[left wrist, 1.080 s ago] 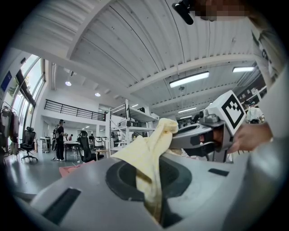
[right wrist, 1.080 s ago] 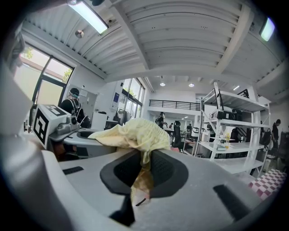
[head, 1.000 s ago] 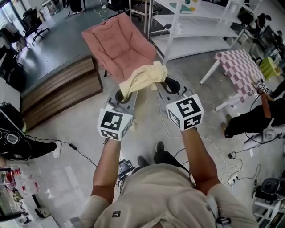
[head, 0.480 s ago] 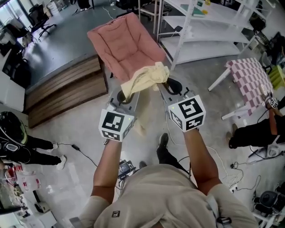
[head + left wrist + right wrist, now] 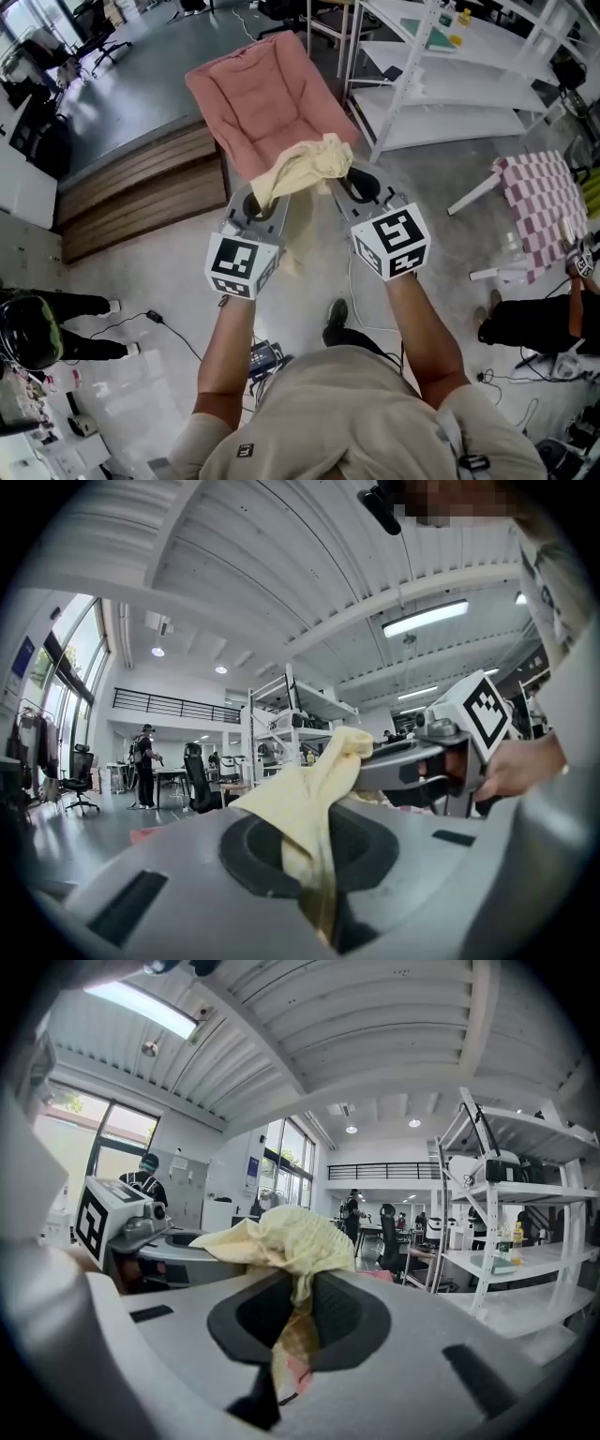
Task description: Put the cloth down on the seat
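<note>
**Yellow cloth pinched in the left gripper, stretched across to the right one**

The left gripper's (image 5: pixel 317 885) jaws stand together at the bottom of the view, pressed on a pale yellow cloth (image 5: pixel 302 803). The cloth rises out of the slit between them, spreads into a broad fold and runs up and to the right, where the grey tip of the right gripper (image 5: pixel 375 769) meets its upper end. A hand (image 5: pixel 521 767) grasps that gripper below its marker cube (image 5: pixel 478 720). Behind them a white shelf rack (image 5: pixel 281 719) stands in a large hall with a railed balcony (image 5: pixel 173 706), tall windows at the left and a long ceiling lamp (image 5: pixel 427 618). Far off, a person (image 5: pixel 145 767) stands by desks near a black office chair (image 5: pixel 198 782).
</note>
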Tool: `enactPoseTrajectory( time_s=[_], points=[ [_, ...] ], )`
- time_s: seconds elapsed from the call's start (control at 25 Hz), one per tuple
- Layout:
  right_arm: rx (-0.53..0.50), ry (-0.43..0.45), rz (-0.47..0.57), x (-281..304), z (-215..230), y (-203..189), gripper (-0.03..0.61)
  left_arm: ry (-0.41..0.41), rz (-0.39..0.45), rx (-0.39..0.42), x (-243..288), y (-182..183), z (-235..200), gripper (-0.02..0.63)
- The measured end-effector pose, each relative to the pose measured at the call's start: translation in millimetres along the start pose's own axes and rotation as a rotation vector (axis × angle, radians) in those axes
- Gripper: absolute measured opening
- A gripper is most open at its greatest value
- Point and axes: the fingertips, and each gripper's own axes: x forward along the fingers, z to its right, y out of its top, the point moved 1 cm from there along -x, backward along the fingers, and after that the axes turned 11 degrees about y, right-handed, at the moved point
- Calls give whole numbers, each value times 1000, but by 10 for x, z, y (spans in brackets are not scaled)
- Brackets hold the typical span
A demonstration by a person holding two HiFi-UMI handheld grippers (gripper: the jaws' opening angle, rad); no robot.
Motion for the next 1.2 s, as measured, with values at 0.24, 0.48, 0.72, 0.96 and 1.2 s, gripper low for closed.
enactPoseTrajectory(
  time_s=[0.24,0.48,0.72,0.96,1.2],
  points=[
    [18,23,0,181,558,-65,34,17,-21,-4,571,-44,-24,28],
    [27,37,17,221,1013,-109,34,28,-28,11,1018,-48,54,28],
    [35,46,31,266,1398,-67,32,31,-33,28,1390,14,91,28],
    [32,46,44,346,1677,14,32,31,-24,42,1679,104,56,28],
    [41,19,41,553,1926,-11,32,3,-12,43,2012,84,-117,28]
  ],
)
